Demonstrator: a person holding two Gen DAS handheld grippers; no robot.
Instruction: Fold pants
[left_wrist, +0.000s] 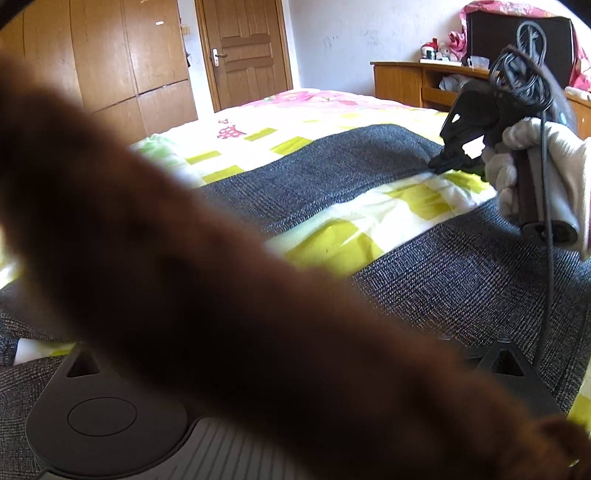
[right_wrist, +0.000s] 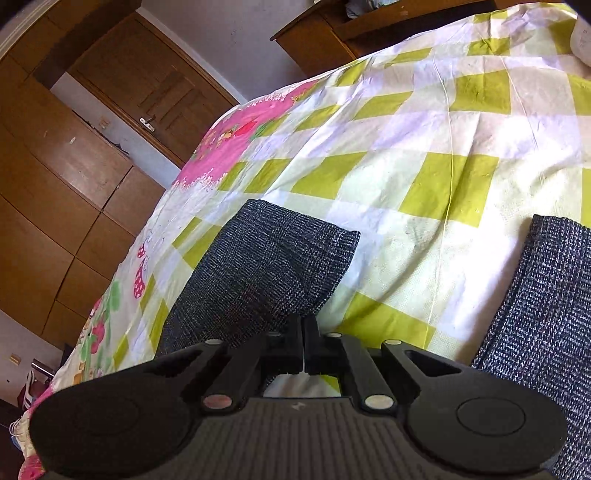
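Right gripper (right_wrist: 303, 345) pinched closed on hem of grey pants (right_wrist: 258, 273), whose legs lie ahead on checked bedspread (right_wrist: 424, 147). Left gripper's opening: cannot tell (blurred brown sleeve (left_wrist: 184, 258) blocks it).

Left wrist view is sitting low over the bed (left_wrist: 295, 122), facing the door (left_wrist: 242, 51), half blocked by a brown blur. Right wrist view is tilting down closer; both are sharing the pants (right_wrist: 258, 273).
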